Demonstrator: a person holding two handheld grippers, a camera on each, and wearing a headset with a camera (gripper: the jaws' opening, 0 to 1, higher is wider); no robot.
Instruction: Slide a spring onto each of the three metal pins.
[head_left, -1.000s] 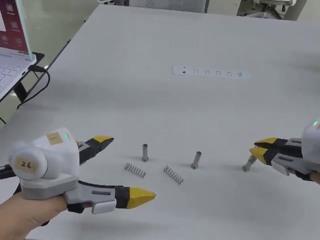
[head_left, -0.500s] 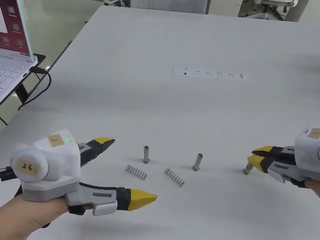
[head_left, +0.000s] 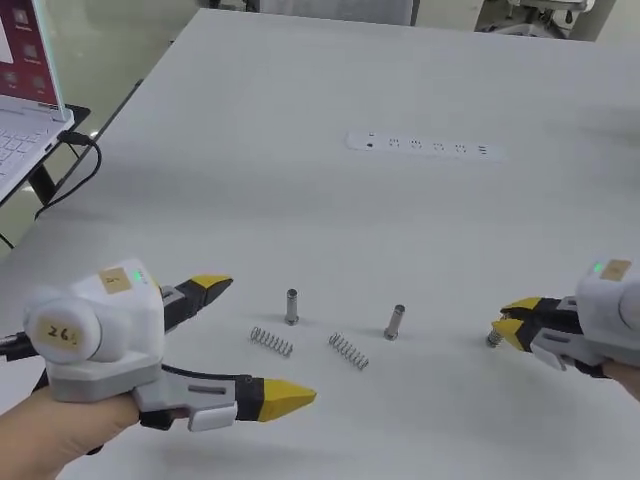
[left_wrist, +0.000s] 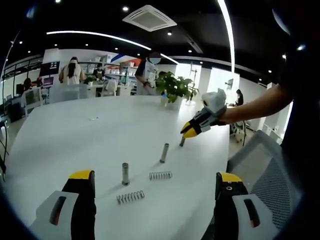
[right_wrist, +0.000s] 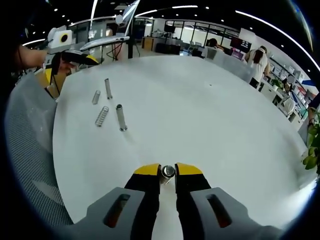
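In the head view, the left tongs (head_left: 257, 342) hang over the near edge of the desk (head_left: 300, 200), jaws spread wide. The left pin (head_left: 291, 306) and middle pin (head_left: 394, 321) stand upright, with the first spring (head_left: 270, 341) and second spring (head_left: 347, 350) lying loose just before them.

In the left gripper view, both springs lie between the wide jaws.

In the right gripper view, the right tongs (right_wrist: 167, 171) are narrowed onto the top of the third pin (right_wrist: 168, 172).

Left gripper (head_left: 267, 340) jaws spread wide; right gripper (head_left: 506, 321) pinched on pin (right_wrist: 168, 171).
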